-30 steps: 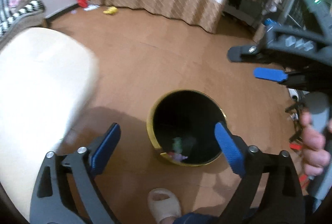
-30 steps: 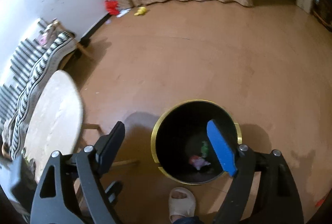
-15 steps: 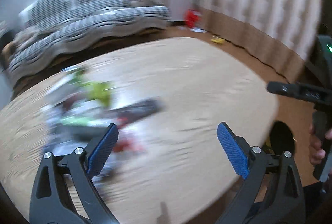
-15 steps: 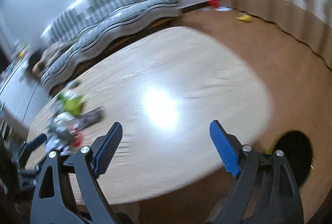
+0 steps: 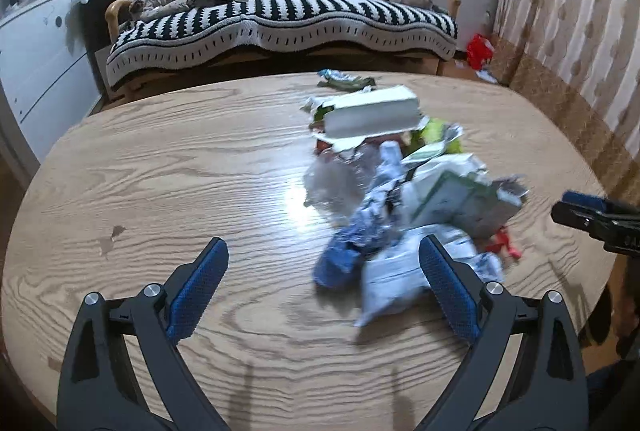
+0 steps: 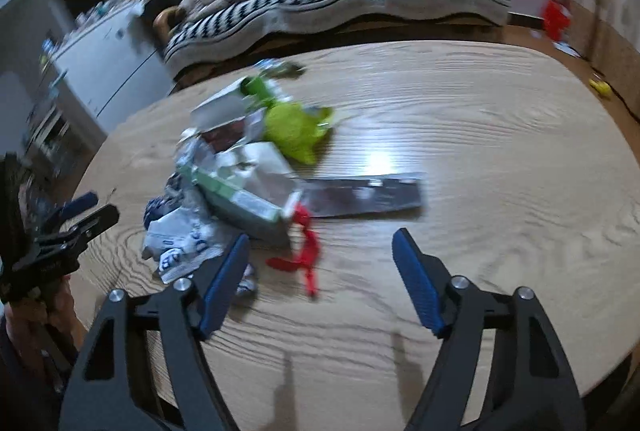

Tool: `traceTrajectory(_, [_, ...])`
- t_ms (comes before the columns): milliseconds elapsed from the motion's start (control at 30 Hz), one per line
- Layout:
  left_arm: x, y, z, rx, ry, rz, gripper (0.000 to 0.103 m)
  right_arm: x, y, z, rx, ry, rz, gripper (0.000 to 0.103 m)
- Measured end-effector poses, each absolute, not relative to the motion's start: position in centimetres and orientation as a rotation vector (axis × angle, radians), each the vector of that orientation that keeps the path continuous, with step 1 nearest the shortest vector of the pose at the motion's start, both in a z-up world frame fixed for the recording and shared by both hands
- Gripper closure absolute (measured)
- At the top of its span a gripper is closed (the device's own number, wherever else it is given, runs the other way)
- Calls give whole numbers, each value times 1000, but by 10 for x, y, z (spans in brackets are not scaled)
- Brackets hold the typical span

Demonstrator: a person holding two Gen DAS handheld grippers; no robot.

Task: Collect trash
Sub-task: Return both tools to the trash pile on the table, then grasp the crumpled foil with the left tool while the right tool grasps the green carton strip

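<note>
Left wrist view: the left gripper point(image 5: 323, 271) is hanging over the counter point(image 5: 160, 171), an oval top of pale wood-grain with a glossy glare patch at centre frame. Its jaws are standing wide, blue ribbed pads on black plastic arms, nothing between them. The trash pile point(image 5: 404, 199) is lying right of centre: a white carton point(image 5: 372, 115) with flat faces at the top, crinkled clear film below it, crumpled blue-and-white wrappers point(image 5: 360, 243) at the lower end, and a small red scrap point(image 5: 505, 245) at the right. Motion blur is smearing the lower pile, so print is unreadable. The right pad is overlapping the pile's lower edge in the frame; contact cannot be judged. The right gripper's tip is entering at the right edge, mostly cut off. A sofa point(image 5: 280, 11) under a black-and-white knitted throw is filling the upper frame.

Right wrist view: the right gripper point(image 6: 320, 271) is pointing down at the counter, jaws closing from wide, pads touching nothing. The red scrap point(image 6: 306, 255), thin and twisted, is lying between the pads in the frame. The pile is sitting left of centre: a lime-green crumpled wrapper point(image 6: 296, 131), a green-and-white flattened carton point(image 6: 244, 195), a dull grey flat strip point(image 6: 360, 195) extending right. The left gripper point(image 6: 86, 209) is showing at the left edge, blurred.
</note>
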State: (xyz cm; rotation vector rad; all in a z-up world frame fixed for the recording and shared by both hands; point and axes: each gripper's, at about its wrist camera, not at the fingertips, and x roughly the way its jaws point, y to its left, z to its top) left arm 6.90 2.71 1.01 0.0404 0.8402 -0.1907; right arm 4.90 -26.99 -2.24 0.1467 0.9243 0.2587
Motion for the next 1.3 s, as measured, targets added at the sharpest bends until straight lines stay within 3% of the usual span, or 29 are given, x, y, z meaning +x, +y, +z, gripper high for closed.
traceTrajectory(367, [112,26,-17,79,865,-266,10,83,-202,-42,-107,890,364,40])
traceTrajectory(533, [119,16,-28,101,890,-308,10,89,-184,-49,-169,908,411,68])
traceTrajectory(767, [121,14,-32,91,885,-315,10,76,-180,-34,-164,876,481,90])
traceTrajectory(967, [127,7,-35,77,902,-324,11,61,-196,-8,-52,834,501,91])
traceTrajectory(1000, [127,4,-36,85,904,-328,17,59,-200,-6,-28,838,505,91])
traceTrajectory(1133, [122,-3,-37,100,938,-347,67,50,-210,-3,-9,840,491,91])
traceTrajectory(1300, [108,-3,-13,114,882,-331,73,38,-232,6,39,822,454,91])
